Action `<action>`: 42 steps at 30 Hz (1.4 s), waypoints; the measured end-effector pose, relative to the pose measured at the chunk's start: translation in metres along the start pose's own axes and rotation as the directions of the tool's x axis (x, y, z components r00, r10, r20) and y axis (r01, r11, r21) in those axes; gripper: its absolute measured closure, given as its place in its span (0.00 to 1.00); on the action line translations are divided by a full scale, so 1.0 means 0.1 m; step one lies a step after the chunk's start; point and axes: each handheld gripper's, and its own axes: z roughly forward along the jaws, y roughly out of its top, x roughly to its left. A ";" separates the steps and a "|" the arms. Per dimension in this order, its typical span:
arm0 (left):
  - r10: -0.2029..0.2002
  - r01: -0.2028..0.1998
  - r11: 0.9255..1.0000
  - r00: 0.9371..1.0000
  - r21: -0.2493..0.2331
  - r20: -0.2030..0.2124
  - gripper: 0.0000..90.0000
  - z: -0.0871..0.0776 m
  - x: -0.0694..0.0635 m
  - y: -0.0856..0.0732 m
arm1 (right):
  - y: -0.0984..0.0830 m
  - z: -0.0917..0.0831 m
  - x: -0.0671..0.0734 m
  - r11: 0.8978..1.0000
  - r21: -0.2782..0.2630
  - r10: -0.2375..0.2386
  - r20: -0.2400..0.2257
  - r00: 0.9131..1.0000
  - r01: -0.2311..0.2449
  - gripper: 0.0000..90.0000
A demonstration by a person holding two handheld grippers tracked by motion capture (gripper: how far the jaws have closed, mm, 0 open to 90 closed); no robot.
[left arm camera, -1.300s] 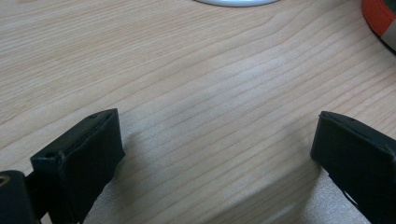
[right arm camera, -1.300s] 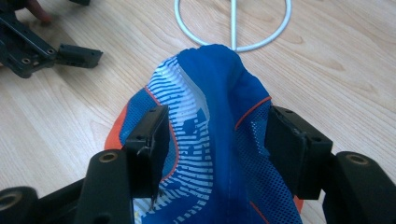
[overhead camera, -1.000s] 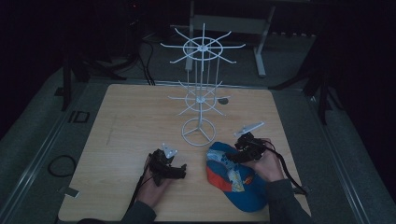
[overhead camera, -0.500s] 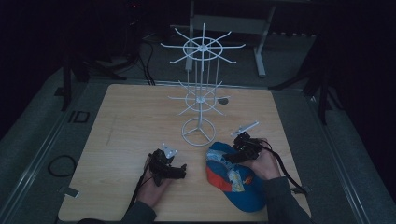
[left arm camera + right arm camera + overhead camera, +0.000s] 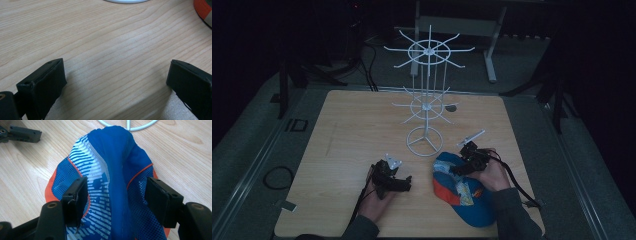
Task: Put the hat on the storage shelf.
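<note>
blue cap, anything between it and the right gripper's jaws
Nothing visible. The right gripper hangs directly over the blue cap, its jaws open and straddling the raised ridge of fabric, no pad pressing it. The white rack stands apart behind the cap.

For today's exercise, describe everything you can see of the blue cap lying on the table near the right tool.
The cap is blue fabric with mesh side panels, orange piping and rim, and a white-striped patch. It lies crumpled on the wooden table, its crown folded into a ridge, just short of the white rack's ring base. The right tool straddles that ridge with its jaws apart, having just been opening; whether its pads touch the cloth is unclear.
</note>
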 end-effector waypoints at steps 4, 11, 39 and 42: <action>0.002 -0.002 1.000 1.000 0.002 0.000 0.03 0.00 0.00 0.00 | 0.00 0.04 -0.01 1.000 0.017 0.002 -0.001 1.000 -0.002 0.39; 0.001 -0.001 1.000 1.000 0.001 -0.001 0.03 0.00 0.00 0.00 | 0.01 0.10 -0.03 0.999 0.044 -0.002 -0.003 1.000 0.002 0.39; 0.003 -0.003 1.000 1.000 0.002 0.000 0.03 0.00 0.00 0.00 | -0.01 0.10 0.04 0.994 0.085 -0.069 0.005 0.998 0.068 0.98; 0.003 -0.003 1.000 1.000 0.002 0.000 0.03 0.00 0.00 0.00 | -0.01 0.07 0.05 0.995 0.072 -0.070 -0.001 0.998 0.070 0.98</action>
